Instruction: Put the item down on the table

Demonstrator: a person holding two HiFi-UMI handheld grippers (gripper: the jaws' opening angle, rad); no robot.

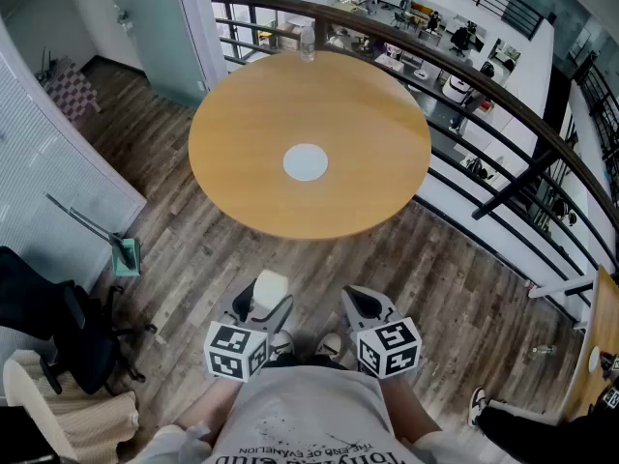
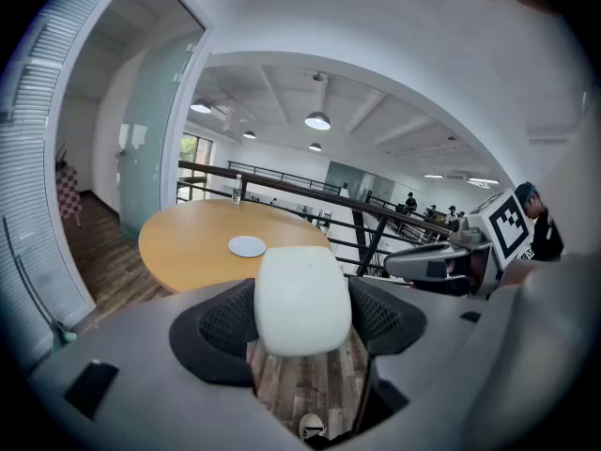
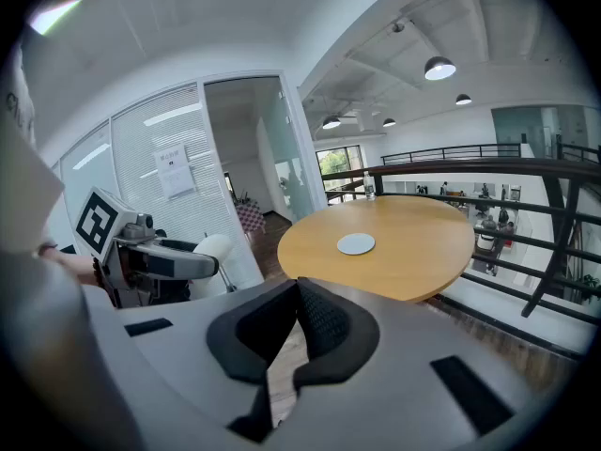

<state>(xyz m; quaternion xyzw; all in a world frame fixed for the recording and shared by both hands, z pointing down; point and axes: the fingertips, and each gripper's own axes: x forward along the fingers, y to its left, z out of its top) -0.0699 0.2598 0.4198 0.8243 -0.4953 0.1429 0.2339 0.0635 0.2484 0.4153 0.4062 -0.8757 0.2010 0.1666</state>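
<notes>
My left gripper [image 1: 259, 305] is shut on a white rounded block [image 2: 300, 299], seen as a pale lump [image 1: 270, 286] in the head view. My right gripper [image 1: 363, 307] is shut with nothing between its jaws; its pads meet in the right gripper view [image 3: 297, 322]. Both grippers hang close to my body, above the wooden floor and short of the round wooden table [image 1: 242, 153]. A small white disc [image 1: 305, 161] lies at the table's middle.
A clear bottle [image 1: 308, 42] stands at the table's far edge by the dark railing [image 1: 484, 95]. A black chair [image 1: 58, 327] is at my left, a glass partition [image 1: 39, 162] beyond it. A dustpan [image 1: 124, 255] lies on the floor.
</notes>
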